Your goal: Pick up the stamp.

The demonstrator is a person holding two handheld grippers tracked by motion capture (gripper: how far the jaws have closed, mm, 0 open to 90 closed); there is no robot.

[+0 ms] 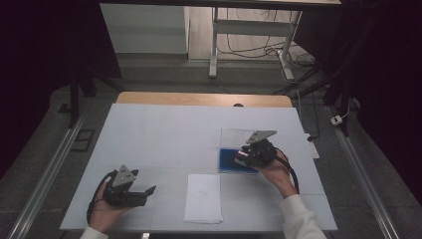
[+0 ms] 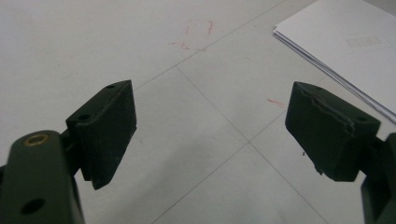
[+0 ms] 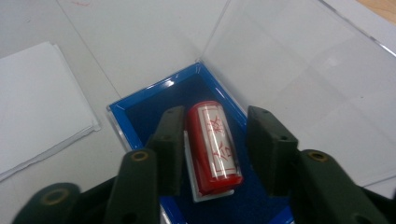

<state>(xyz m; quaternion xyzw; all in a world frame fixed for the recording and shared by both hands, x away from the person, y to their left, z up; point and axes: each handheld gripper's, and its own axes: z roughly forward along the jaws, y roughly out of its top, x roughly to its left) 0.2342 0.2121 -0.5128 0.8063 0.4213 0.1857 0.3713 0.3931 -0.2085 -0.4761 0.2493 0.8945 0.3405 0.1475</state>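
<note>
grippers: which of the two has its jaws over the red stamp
The right gripper: its jaws straddle the red stamp lying in the blue box. The left gripper is open over bare table near the paper stack.

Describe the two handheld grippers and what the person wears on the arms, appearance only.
Both the left gripper and the right gripper are black, each with two blocky dark jaws, brass-ringed screw holes, a grey three-cornered plate on top and a black cable trailing back. The left gripper's pads are ribbed on their inner faces. A white sleeve covers the right forearm, and a white cuff edge shows at the left wrist.
</note>
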